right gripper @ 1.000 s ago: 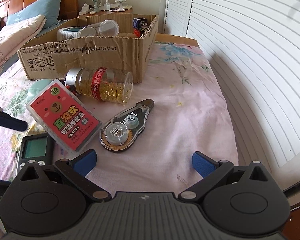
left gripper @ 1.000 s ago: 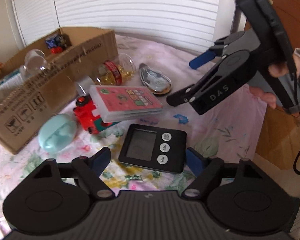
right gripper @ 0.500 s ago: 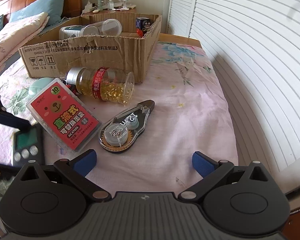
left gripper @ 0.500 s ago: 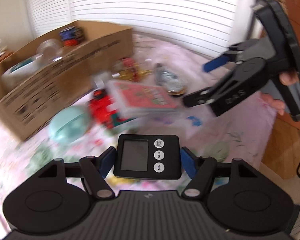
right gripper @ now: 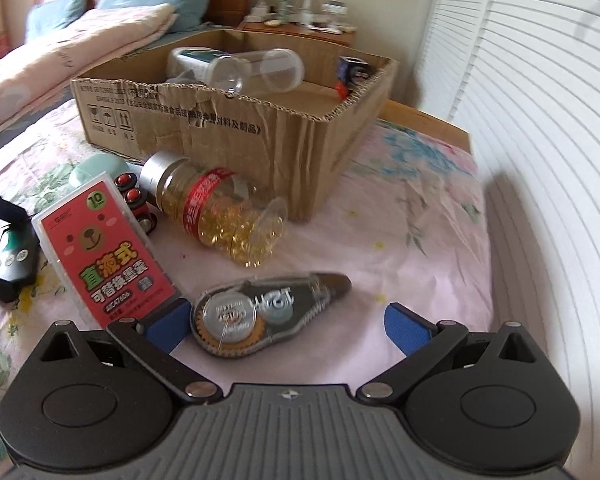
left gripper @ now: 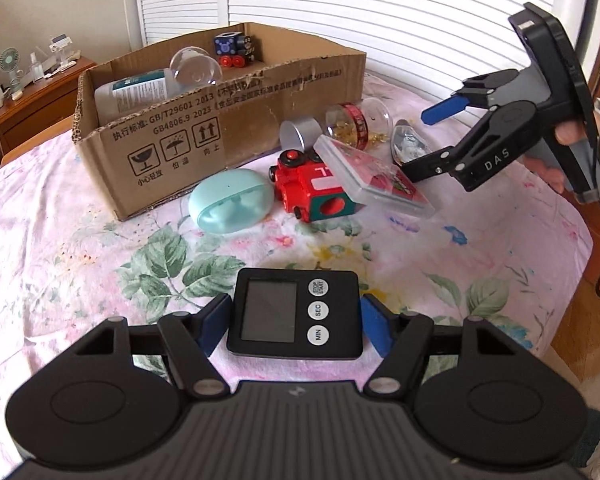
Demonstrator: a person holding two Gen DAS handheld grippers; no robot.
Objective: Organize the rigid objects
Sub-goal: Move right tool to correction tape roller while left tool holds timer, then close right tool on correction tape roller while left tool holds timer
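Observation:
My left gripper (left gripper: pixel 294 326) is shut on a black digital timer (left gripper: pixel 294 314), its blue pads against both sides, and holds it just above the flowered bedspread. The timer (right gripper: pixel 14 258) also shows at the left edge of the right wrist view. My right gripper (right gripper: pixel 288 328) is open and low over the bed. A clear correction tape dispenser (right gripper: pixel 260 316) lies between its fingertips, close to the left one and not pressed. The cardboard box (left gripper: pixel 220 128) holds a clear jar, a bottle and a blue toy.
In front of the box lie a mint oval case (left gripper: pixel 230 202), a red toy train (left gripper: pixel 312 188), a red-labelled plastic case (right gripper: pixel 108 256) and a capsule bottle (right gripper: pixel 220 212) on its side. A hand holds the right gripper (left gripper: pixel 426 140). Louvred doors stand behind the bed.
My left gripper closed on the timer and carried it off the bedspread while rolling. My right gripper moved forward and down until the correction tape came between its open fingers.

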